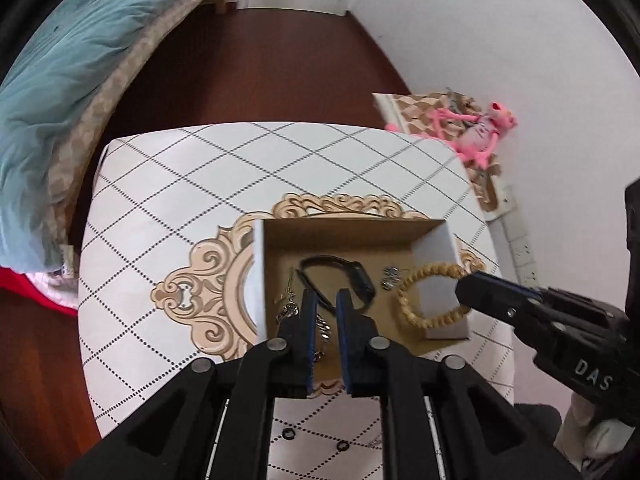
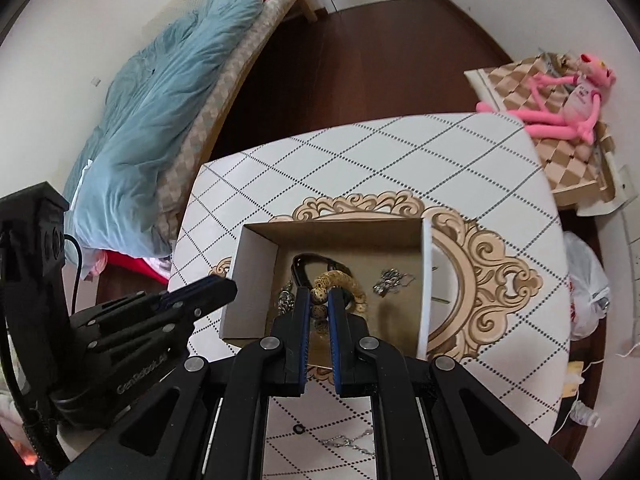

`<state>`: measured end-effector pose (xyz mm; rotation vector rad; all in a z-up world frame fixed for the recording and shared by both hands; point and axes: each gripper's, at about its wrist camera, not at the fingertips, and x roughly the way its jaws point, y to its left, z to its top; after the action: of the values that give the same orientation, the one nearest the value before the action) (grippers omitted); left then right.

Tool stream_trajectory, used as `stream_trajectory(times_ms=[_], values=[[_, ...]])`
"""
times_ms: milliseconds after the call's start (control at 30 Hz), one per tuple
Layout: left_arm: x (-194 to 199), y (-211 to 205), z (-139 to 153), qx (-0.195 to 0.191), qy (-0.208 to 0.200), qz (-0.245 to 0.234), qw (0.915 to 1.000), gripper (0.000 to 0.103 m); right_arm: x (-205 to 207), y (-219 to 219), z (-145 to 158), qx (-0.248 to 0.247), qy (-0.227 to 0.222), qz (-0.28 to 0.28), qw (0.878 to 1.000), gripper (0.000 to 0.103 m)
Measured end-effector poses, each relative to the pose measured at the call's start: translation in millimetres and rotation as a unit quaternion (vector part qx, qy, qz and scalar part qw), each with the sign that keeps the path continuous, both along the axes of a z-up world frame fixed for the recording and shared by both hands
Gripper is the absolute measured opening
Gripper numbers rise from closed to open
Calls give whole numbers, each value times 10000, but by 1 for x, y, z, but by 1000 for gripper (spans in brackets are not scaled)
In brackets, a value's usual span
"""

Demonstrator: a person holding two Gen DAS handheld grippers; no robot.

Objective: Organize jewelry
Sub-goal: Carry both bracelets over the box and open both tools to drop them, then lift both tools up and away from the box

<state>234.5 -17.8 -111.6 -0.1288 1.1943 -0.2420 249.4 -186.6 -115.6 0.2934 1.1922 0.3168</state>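
Observation:
An open cardboard box (image 1: pixel 344 236) (image 2: pixel 256 248) sits on the patterned table. Inside lie a black smartwatch (image 1: pixel 344 276) (image 2: pixel 304 264), silver chains (image 1: pixel 288 308) (image 2: pixel 286 298) and a small silver piece (image 1: pixel 390 278) (image 2: pixel 390 280). My right gripper (image 2: pixel 319 295) (image 1: pixel 464 286) is shut on a tan bead bracelet (image 1: pixel 428 296) (image 2: pixel 340 282) and holds it over the box floor. My left gripper (image 1: pixel 325 300) (image 2: pixel 224 286) hangs over the box's near left part, jaws slightly apart and empty.
A black ring (image 2: pixel 298 428) (image 1: pixel 288 434) and a silver chain (image 2: pixel 352 444) lie on the table (image 1: pixel 240 168) near me. A bed with a blue quilt (image 2: pixel 160 112) stands left. A pink plush toy (image 2: pixel 568 100) lies on a side stand right.

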Motion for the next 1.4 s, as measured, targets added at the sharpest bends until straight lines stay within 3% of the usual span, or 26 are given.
stream_trajectory(times_ms=[33, 67, 100, 167, 233, 400, 467, 533, 567, 600, 667, 900, 1400], values=[[1, 1, 0, 76, -20, 47, 10000, 17, 2, 0, -2, 41, 49, 28, 10000, 9], [1, 1, 0, 118, -44, 71, 9999, 28, 4, 0, -4, 54, 120, 69, 9999, 9], [2, 2, 0, 209, -84, 126, 9997, 49, 7, 0, -7, 60, 207, 82, 9997, 9], [1, 5, 1, 368, -196, 242, 9988, 71, 13, -1, -17, -229, 375, 107, 9990, 10], [1, 6, 3, 515, -249, 293, 9979, 71, 16, -2, -27, -555, 559, 138, 9968, 12], [-5, 9, 0, 944, -365, 425, 9940, 71, 9, -10, -27, -945, 367, 24, 9948, 62], [-11, 13, -2, 1076, -435, 521, 9919, 71, 4, -11, -26, -1107, 279, -37, 9935, 63], [-16, 15, -4, 1125, -483, 596, 9907, 72, -4, -13, -28, -1436, 182, -161, 9893, 71], [-18, 16, -5, 1149, -495, 622, 9902, 76, -6, -14, -29, -1528, 156, -186, 9880, 85], [-21, 16, -8, 1202, -501, 649, 9894, 90, -11, -14, -32, -1722, 128, -242, 9847, 94], [-27, 16, -13, 1298, -504, 668, 9880, 100, -17, -14, -37, -1937, 129, -310, 9805, 95], [-38, 16, -19, 1386, -517, 707, 9865, 101, -31, -15, -51, -1979, 132, -475, 9790, 97], [-68, 19, 26, 1484, -980, 758, 9811, 101, -62, -2, -4, -1866, -384, -649, 9795, 97]])
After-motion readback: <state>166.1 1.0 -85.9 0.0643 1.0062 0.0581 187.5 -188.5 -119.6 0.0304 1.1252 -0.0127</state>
